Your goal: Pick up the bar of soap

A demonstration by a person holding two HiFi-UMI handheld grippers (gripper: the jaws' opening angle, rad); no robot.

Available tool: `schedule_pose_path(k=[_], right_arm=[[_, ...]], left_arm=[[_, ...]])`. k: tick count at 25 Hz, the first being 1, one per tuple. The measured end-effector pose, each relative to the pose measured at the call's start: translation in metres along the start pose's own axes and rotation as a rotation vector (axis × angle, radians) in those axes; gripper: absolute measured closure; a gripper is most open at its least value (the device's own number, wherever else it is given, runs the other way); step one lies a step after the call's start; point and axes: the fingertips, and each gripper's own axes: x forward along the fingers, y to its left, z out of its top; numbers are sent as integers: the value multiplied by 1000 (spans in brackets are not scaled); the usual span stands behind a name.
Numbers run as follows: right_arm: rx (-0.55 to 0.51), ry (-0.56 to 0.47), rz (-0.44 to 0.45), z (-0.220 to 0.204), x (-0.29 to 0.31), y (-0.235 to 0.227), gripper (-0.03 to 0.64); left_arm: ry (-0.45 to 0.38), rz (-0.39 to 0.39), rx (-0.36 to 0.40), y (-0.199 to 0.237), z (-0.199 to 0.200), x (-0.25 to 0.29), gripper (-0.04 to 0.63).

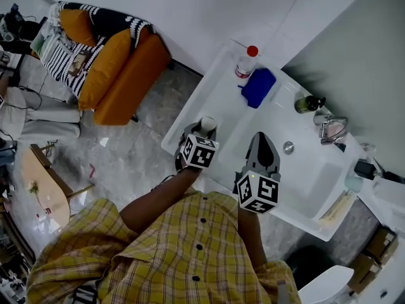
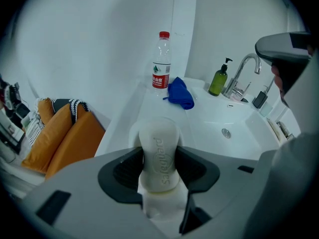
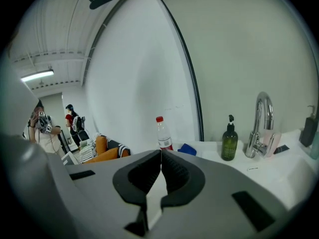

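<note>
Cream, smooth, rounded oblong bar of soap (image 2: 159,138): lower centre, clamped between ribbed dark fingers (image 2: 128,172) of left gripper (image 2: 159,167). Right gripper (image 3: 160,173): fingers together, empty.

White sink counter (image 1: 212,97) along the wall, with basin (image 1: 304,170) sunk into it. On the back ledge: upright clear bottle (image 1: 245,64) with red cap, crumpled blue cloth (image 1: 258,87) touching it, green pump bottle (image 1: 307,104) near chrome tap (image 1: 332,129).

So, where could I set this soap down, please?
Bare: white counter strip between blue crumpled cloth and left claw; white basin round its drain. Crowded: back corner by chrome faucet and green pump bottle.
</note>
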Motion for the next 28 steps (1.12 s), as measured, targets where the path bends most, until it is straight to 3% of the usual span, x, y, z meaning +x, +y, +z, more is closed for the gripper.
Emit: schedule_pose_path(k=[9,18,22,28], right_arm=[[11,9,-11,-3,-3,-9,597],[-1,-19,9,7,-8,1,597],[-15,-16,18,8,-10,9,597],[-46,-24,34,13,-18,23,597]], left_arm=[[-15,6,-62,2,0,-4,394],[-69,-16,-60,-2,12,-25,394],[-161,-24,-44,-2,31,-48,394],[-364,-48,-13,-11,75,-96,394]])
